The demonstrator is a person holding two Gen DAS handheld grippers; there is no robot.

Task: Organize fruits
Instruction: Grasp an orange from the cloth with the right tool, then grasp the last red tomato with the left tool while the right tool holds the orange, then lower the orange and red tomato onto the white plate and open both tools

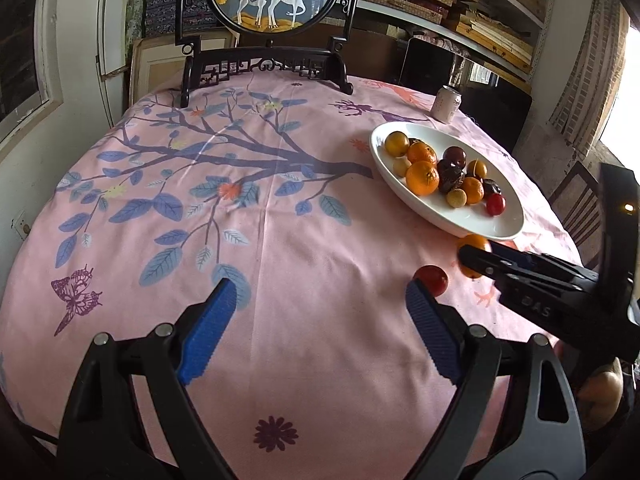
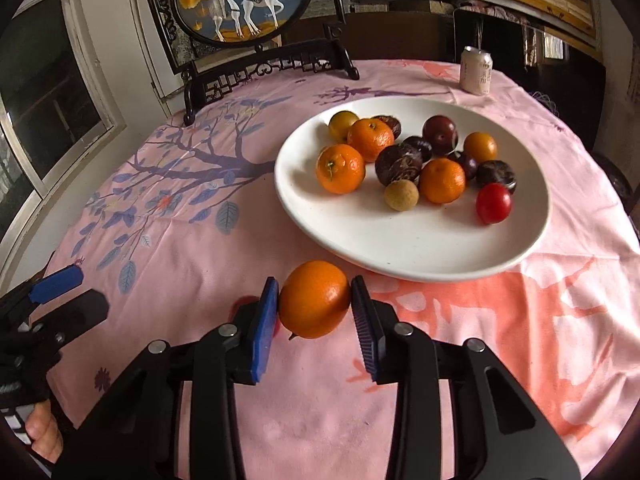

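A white plate (image 2: 400, 248) on the pink tablecloth holds several fruits: oranges, dark plums, a red one, yellow ones. My right gripper (image 2: 315, 300) is shut on an orange (image 2: 314, 300), just in front of the plate's near rim. In the left wrist view the plate (image 1: 480, 224) is at the right, with the right gripper (image 1: 472, 254) and its orange (image 1: 476, 242) below it. A red fruit (image 1: 432, 280) lies on the cloth beside my left gripper's right fingertip. My left gripper (image 1: 320, 300) is open and empty above the cloth.
A drink can (image 2: 475, 70) stands behind the plate. A dark wooden stand with a round deer picture (image 2: 244, 0) stands at the table's far edge. Shelves and a chair lie beyond the table.
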